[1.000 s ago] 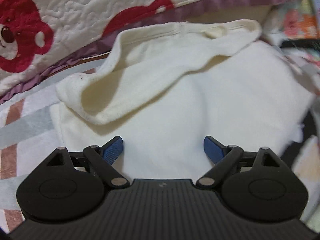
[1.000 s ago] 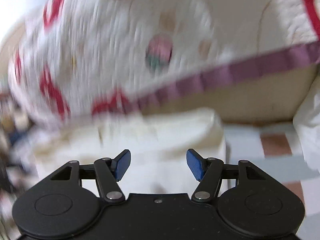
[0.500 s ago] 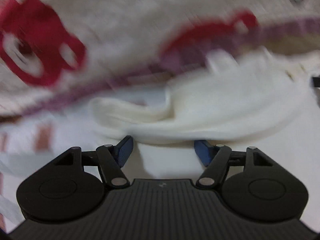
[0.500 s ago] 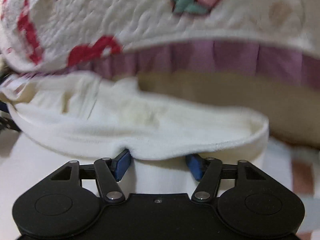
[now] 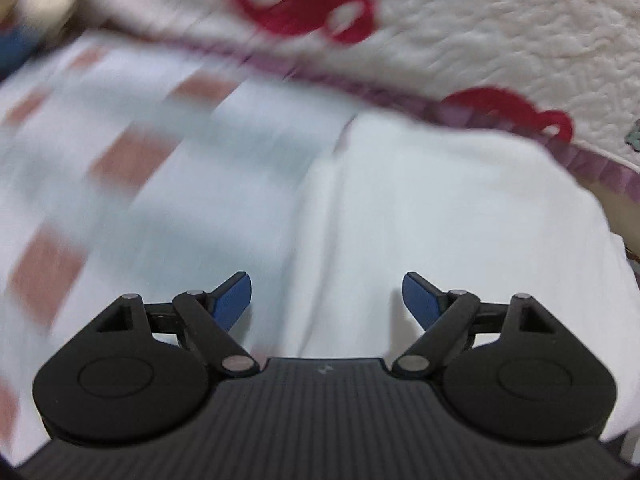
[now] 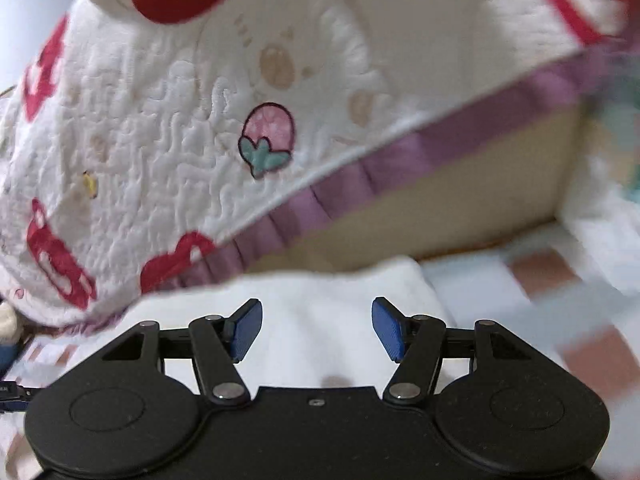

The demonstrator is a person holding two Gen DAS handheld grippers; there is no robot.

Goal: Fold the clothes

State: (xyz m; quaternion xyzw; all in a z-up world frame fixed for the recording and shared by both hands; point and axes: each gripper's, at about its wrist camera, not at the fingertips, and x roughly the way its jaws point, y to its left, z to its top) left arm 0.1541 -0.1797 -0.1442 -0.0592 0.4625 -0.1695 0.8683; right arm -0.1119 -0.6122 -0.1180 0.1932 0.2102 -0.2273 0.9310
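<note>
Hovering over a cream-white garment (image 5: 440, 220), the left tongs (image 5: 326, 300) have their blue pads spread wide and are opening further, with nothing pinched between them. The garment lies flat ahead of and beneath these tongs, on a checked sheet (image 5: 120, 184) of pale blue, white and brown squares that spreads off to their left. Beyond the garment, a quilted blanket (image 5: 500, 40) with red bear shapes and a purple trim runs across the far side.

The right tongs (image 6: 317, 328) also stand wide apart and grip nothing. The same white garment (image 6: 320, 292) sits just ahead of and under them, its far edge close to the quilt (image 6: 160, 128), which hangs over a tan bed side (image 6: 440, 216).

Both views are smeared by motion, so the fabric's edges are hard to make out. The likely trouble: closing the tongs while moving fast could miss the hem, catch only one layer, or grab the checked sheet underneath along with the garment. A pull toward the quilt could also drag the fold out of line.
</note>
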